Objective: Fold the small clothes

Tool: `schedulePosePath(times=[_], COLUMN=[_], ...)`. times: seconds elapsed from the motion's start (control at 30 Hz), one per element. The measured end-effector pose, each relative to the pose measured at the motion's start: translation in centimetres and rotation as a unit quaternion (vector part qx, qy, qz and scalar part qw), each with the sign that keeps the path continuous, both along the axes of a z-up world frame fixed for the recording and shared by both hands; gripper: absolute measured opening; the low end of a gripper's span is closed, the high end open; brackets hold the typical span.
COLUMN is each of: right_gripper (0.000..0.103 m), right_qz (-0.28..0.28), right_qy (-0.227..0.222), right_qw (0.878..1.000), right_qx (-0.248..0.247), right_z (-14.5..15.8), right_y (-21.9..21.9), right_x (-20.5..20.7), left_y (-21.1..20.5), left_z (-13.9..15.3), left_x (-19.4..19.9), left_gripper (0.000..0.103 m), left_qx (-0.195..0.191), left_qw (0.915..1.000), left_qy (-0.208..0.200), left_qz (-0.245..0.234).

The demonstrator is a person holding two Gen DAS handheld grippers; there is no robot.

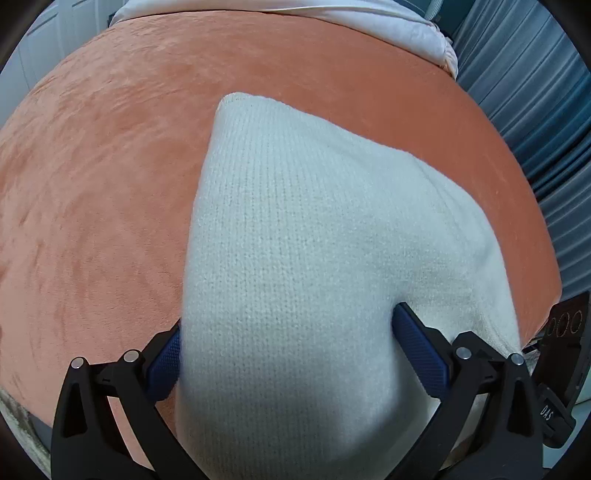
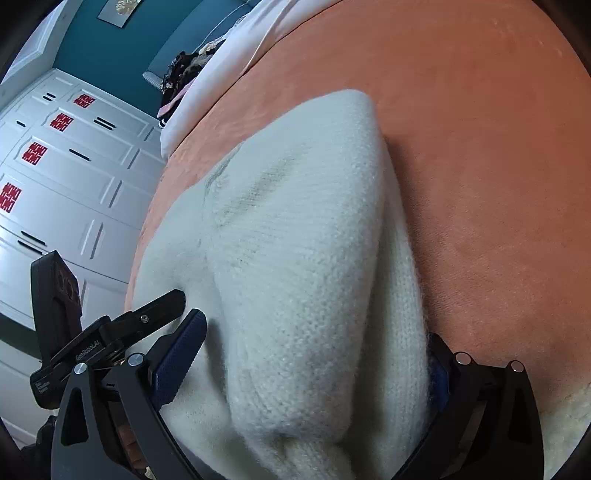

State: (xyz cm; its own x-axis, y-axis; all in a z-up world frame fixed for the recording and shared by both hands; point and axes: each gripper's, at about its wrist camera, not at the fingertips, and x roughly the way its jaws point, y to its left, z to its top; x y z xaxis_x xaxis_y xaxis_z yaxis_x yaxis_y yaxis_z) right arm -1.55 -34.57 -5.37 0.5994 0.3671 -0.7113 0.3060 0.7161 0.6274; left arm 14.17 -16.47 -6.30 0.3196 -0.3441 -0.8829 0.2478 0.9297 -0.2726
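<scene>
A white knit sweater [image 1: 295, 240] lies on an orange blanket [image 1: 92, 184], folded into a thick bundle with a rounded far corner. My left gripper [image 1: 288, 350] has its blue-padded jaws wide apart, and the bulk of the sweater fills the gap between them. In the right wrist view the same sweater [image 2: 295, 240] bulges up between the jaws of my right gripper [image 2: 314, 362], which also stand wide apart around a thick fold. The left gripper [image 2: 155, 314] shows at the lower left of that view, touching the sweater's edge.
The orange blanket [image 2: 480, 147] covers a bed. White bedding [image 1: 332, 22] lies at the far end. Blue curtains [image 1: 535, 129] hang at the right. White cabinets with red markers [image 2: 55, 166] stand beside the bed, and dark clothes [image 2: 181, 74] are piled far back.
</scene>
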Motion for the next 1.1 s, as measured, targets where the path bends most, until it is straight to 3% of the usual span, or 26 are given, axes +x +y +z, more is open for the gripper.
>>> schedulePosePath(times=[0.13, 0.23, 0.27, 0.3, 0.4, 0.43, 0.47, 0.53, 0.67, 0.8, 0.87, 0.93, 1.03, 1.07, 1.1], right_gripper=[0.098, 0.097, 0.095, 0.086, 0.051, 0.043, 0.041, 0.039, 0.039, 0.042, 0.045, 0.055, 0.059, 0.057, 0.049], right_qz=[-0.012, -0.022, -0.022, -0.022, -0.05, -0.06, -0.065, -0.063, -0.04, -0.052, -0.064, -0.055, -0.046, -0.046, -0.048], right_qy=[-0.023, -0.034, -0.033, -0.031, -0.01, -0.009, -0.013, -0.024, -0.025, 0.025, 0.035, 0.041, 0.051, 0.049, 0.044], right_qw=[0.999, 0.996, 0.996, 0.996, 0.993, 0.991, 0.991, 0.992, 0.998, 0.997, 0.995, 0.997, 0.998, 0.998, 0.998], right_qx=[0.048, 0.076, 0.077, 0.078, 0.108, 0.119, 0.119, 0.102, 0.05, 0.059, 0.071, 0.044, 0.003, 0.0, -0.001], right_z=[-0.6, -1.0, -1.0, -1.0, -1.5, -1.3, -0.7, 1.3, 4.4, 1.9, 1.1, 1.5, 1.5, 1.4, 1.4], right_y=[-0.9, -1.3, -1.3, -1.3, -1.9, -2.0, -1.9, -1.0, 0.8, 0.5, 0.3, 0.6, 1.3, 1.3, 1.3], right_x=[0.1, 0.2, 0.3, 0.4, 0.3, 0.0, -0.4, -1.1, -3.8, -5.9, -6.1, -5.4, -4.4, -4.4, -4.4], left_y=[1.3, 3.6, 4.0, 4.0, 3.4, 3.3, 3.3, 3.6, 4.5, 4.1, 3.9, 3.5, 2.6, 2.3, 1.8], left_z=[-1.1, -2.9, -3.0, -3.0, -2.3, -1.8, -1.1, 0.3, 1.1, -1.4, -1.9, -1.8, -1.0, -0.4, 0.4], left_x=[0.4, 1.3, 1.4, 1.4, 1.4, 1.2, 1.0, 0.4, -2.0, -3.7, -3.6, -3.3, -2.8, -2.9, -3.2], left_gripper=[0.098, 0.098, 0.098, 0.098, 0.095, 0.089, 0.086, 0.076, 0.076, 0.096, 0.098, 0.098, 0.098, 0.098, 0.096], left_qx=[-0.062, -0.154, -0.167, -0.169, -0.146, -0.141, -0.137, -0.14, -0.151, -0.108, -0.119, -0.109, -0.079, -0.065, -0.047], left_qw=[0.9981, 0.987, 0.9848, 0.9843, 0.9874, 0.988, 0.9886, 0.9876, 0.9817, 0.9839, 0.9814, 0.9829, 0.9886, 0.9913, 0.9942], left_qy=[0.003, 0.044, 0.047, 0.049, 0.06, 0.062, 0.061, 0.071, 0.112, 0.137, 0.147, 0.145, 0.124, 0.107, 0.084], left_qz=[0.0, 0.007, 0.008, 0.006, -0.005, -0.005, -0.006, -0.013, -0.031, -0.04, -0.034, -0.028, -0.035, -0.039, -0.047])
